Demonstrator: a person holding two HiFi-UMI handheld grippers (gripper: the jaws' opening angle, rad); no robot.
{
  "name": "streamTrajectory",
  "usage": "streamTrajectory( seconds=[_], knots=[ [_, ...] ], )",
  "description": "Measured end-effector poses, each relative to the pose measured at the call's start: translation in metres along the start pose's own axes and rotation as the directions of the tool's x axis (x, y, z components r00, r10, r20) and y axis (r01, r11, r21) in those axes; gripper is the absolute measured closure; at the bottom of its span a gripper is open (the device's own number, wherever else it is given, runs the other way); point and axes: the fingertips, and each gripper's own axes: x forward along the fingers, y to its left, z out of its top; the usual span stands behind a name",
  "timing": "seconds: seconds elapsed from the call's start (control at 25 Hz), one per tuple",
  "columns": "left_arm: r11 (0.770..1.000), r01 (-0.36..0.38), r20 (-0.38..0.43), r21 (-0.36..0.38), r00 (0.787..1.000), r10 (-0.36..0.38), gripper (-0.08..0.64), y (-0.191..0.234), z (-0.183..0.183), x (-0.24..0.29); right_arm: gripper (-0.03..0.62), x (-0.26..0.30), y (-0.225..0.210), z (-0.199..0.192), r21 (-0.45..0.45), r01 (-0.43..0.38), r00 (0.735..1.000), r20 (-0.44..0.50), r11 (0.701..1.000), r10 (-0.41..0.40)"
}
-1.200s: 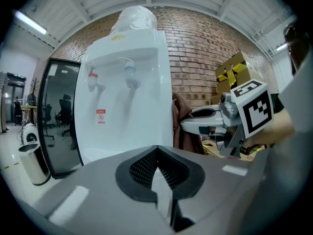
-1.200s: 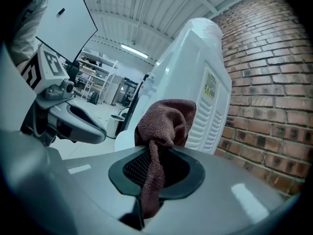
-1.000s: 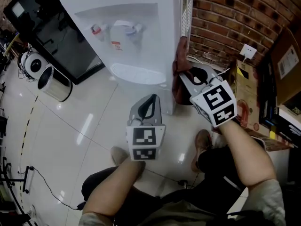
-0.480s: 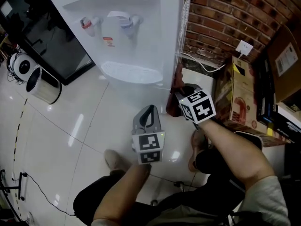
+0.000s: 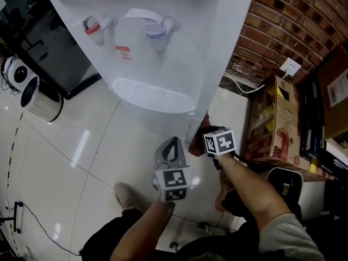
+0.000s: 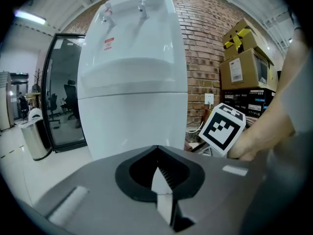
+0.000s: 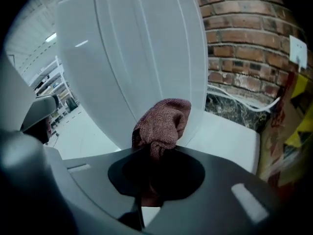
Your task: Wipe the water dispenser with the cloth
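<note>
Head view: the white water dispenser (image 5: pixel 163 48) stands against a brick wall (image 5: pixel 293 20). The right gripper (image 5: pixel 206 144) is low at the dispenser's near right corner, close to the floor, with the reddish cloth (image 5: pixel 197 141) between it and the side panel. The left gripper (image 5: pixel 172 144) hovers just left of it, in front of the lower front panel. To the right are a cardboard box (image 5: pixel 272 118), a white cable (image 5: pixel 244 86) and a wall socket (image 5: pixel 291 67). The gap beside the dispenser looks tight, so I judge that a wide stroke could knock the box or snag the cable. So near the floor, the cloth could also drag on the tiles and smear dirt back onto the panel.

Left gripper view: its jaws are clenched together with nothing in them. The lower front of the dispenser fills the view, and the right gripper's marker cube is just to the right. With the two grippers this near, they could bump each other.

Right gripper view: the jaws are clamped on a bunched fold of the cloth, whose lump sticks out towards the white side panel. I cannot tell if it touches. Only a small fold seems pinched, so hard rubbing could pull it free. If the lump flattens, the hard jaw tips might scrape the panel.
</note>
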Motion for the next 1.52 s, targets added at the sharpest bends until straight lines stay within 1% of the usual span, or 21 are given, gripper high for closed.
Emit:
streamTrajectory(
  seconds=[0.08,0.2,0.36,0.48,0.6,0.68,0.76,0.88,0.96,1.04,1.16,1.24,1.28,1.32,1.4,1.44,1.52],
  knots=[
    [1.000,-0.001,-0.024,-0.006,1.000,0.001,0.560,0.002,-0.011,0.004,0.537,0.019,-0.003,-0.021,0.070,-0.003,1.000,-0.018,0.998,0.005],
    [1.000,-0.008,-0.048,-0.016,0.999,0.007,0.560,0.005,-0.022,0.010,0.539,0.043,-0.005,-0.048,0.122,0.005,0.999,-0.054,0.992,0.001],
    [0.999,-0.015,-0.064,-0.034,0.998,0.013,0.560,0.007,-0.030,0.017,0.540,0.062,-0.012,-0.060,0.130,0.003,0.997,-0.082,0.992,0.007],
    [0.999,-0.010,-0.064,-0.040,0.998,0.007,0.560,0.005,-0.030,0.019,0.540,0.069,-0.015,-0.065,0.137,-0.009,0.995,-0.095,0.991,0.022],
    [0.999,-0.007,-0.049,-0.037,0.999,0.005,0.560,0.001,-0.020,0.018,0.538,0.069,-0.016,-0.065,0.146,-0.017,0.994,-0.102,0.989,0.033],
    [1.000,-0.007,-0.035,-0.028,0.999,0.006,0.560,0.000,-0.009,0.016,0.535,0.062,-0.018,-0.061,0.130,-0.006,0.995,-0.101,0.992,0.019],
    [1.000,-0.010,-0.022,-0.013,1.000,0.009,0.560,-0.002,0.006,0.012,0.535,0.048,-0.022,-0.052,0.111,0.015,0.997,-0.076,0.994,-0.006],
    [1.000,-0.009,0.004,0.011,1.000,0.009,0.560,-0.007,0.033,-0.002,0.534,0.016,-0.027,-0.032,0.077,0.040,0.999,-0.010,0.996,-0.040],
    [1.000,-0.006,0.029,0.026,1.000,0.005,0.560,-0.012,0.055,-0.014,0.534,-0.009,-0.027,-0.009,0.056,0.043,0.997,0.060,0.998,-0.046],
    [0.999,-0.007,0.063,0.044,0.998,0.004,0.560,-0.016,0.083,-0.025,0.534,-0.036,-0.025,0.023,0.055,0.030,0.987,0.155,0.998,-0.038],
    [0.994,-0.022,0.109,0.110,0.994,0.010,0.560,-0.019,0.130,-0.046,0.534,-0.084,-0.020,0.077,0.047,0.013,0.953,0.300,0.999,-0.027],
    [0.988,-0.032,0.137,0.154,0.991,0.011,0.560,-0.018,0.161,-0.063,0.534,-0.122,-0.021,0.112,0.042,0.019,0.919,0.394,0.999,-0.034],
    [0.986,-0.033,0.152,0.164,0.988,0.008,0.560,-0.017,0.177,-0.071,0.534,-0.143,-0.024,0.130,0.057,0.025,0.895,0.444,0.998,-0.048],
    [0.986,-0.032,0.173,0.166,0.985,0.003,0.560,-0.016,0.194,-0.078,0.534,-0.165,-0.030,0.150,0.087,0.027,0.864,0.499,0.996,-0.067],
    [0.989,-0.019,0.239,0.146,0.971,-0.017,0.560,-0.017,0.235,-0.091,0.534,-0.215,-0.039,0.195,0.136,0.009,0.784,0.614,0.991,-0.092],
    [0.992,-0.006,0.275,0.125,0.961,-0.029,0.560,-0.018,0.253,-0.099,0.534,-0.241,-0.036,0.216,0.130,-0.005,0.740,0.667,0.992,-0.084],
    [0.997,0.014,0.336,0.082,0.941,-0.041,0.560,-0.019,0.282,-0.118,0.535,-0.291,-0.017,0.250,0.059,-0.011,0.660,0.750,0.998,-0.037]
  ],
)
